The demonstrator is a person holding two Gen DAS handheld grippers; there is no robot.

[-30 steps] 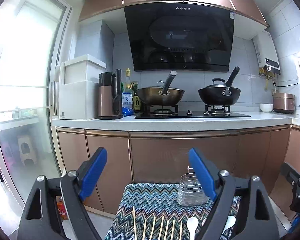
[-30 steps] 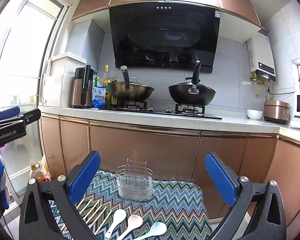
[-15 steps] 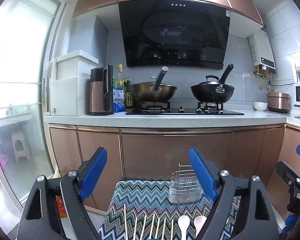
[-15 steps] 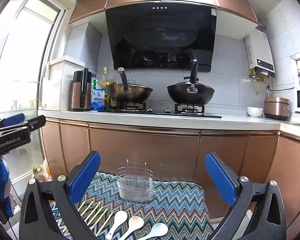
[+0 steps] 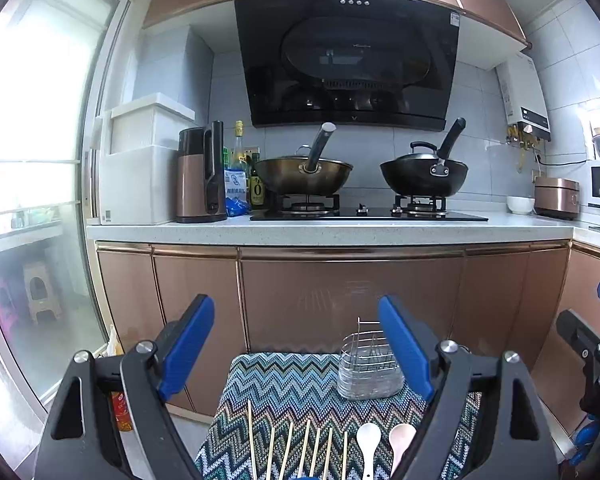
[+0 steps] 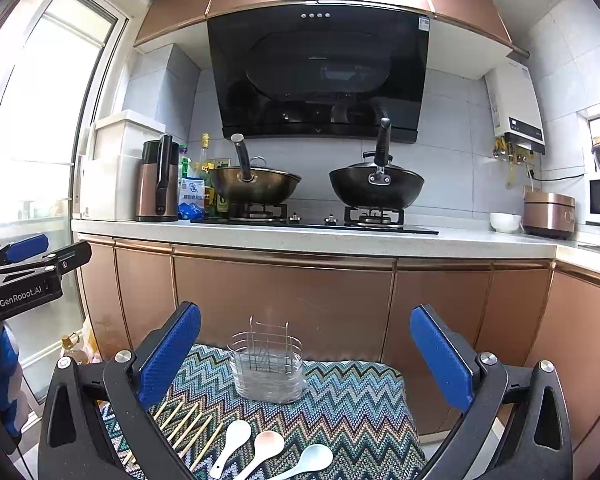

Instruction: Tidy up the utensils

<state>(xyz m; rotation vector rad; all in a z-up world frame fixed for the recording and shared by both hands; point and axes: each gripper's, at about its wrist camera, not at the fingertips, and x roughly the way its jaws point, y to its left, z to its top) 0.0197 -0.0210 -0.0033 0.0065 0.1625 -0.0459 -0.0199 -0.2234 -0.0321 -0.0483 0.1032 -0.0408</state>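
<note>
A small table under a zigzag cloth [image 6: 352, 404] carries a wire utensil holder [image 6: 269, 368] at its far side. Several wooden chopsticks [image 6: 188, 428] lie in a row at the near left. Three spoons lie beside them: white [image 6: 233, 440], pink [image 6: 266, 446] and pale blue [image 6: 312, 458]. In the left wrist view the holder [image 5: 368, 368], chopsticks [image 5: 300, 448] and the white spoon [image 5: 368, 442] show too. My left gripper [image 5: 296, 344] and right gripper [image 6: 306, 354] both stand open above the table's near side, with nothing between the blue pads.
Copper cabinet fronts [image 6: 284, 300] rise right behind the table, with a white counter [image 6: 340, 240] above carrying two woks [image 6: 376, 190] on a hob. A glass door [image 5: 28, 200] is at the left. Bottles [image 6: 74, 350] stand on the floor beside the table.
Both views have tilted up slightly, so the table and utensils sit lower in frame. Both grippers stay open and hold nothing.
</note>
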